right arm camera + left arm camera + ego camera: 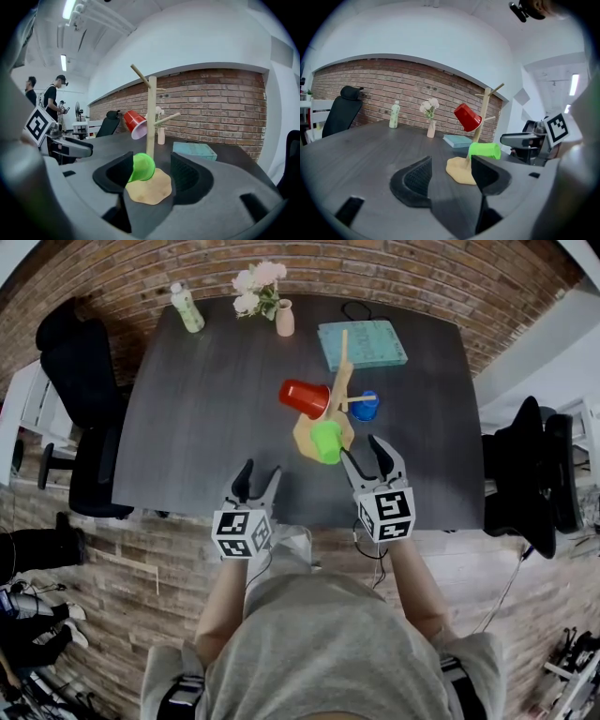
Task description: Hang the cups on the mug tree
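Note:
A wooden mug tree (343,371) stands on its flat base (307,434) on the dark table (206,418). A red cup (305,397) hangs tilted on a left branch, also seen as the red cup (467,116). A green cup (326,442) hangs low at the near side. A blue cup (365,407) sits at the tree's right under a branch; I cannot tell whether it hangs. My right gripper (362,450) is open just short of the green cup (140,167), not touching it. My left gripper (261,471) is open and empty near the table's front edge.
A teal book (362,343) lies behind the tree. A vase with flowers (284,318) and a bottle (187,307) stand at the table's far edge. Black office chairs (80,381) (534,474) flank the table. Two people (49,101) stand far off.

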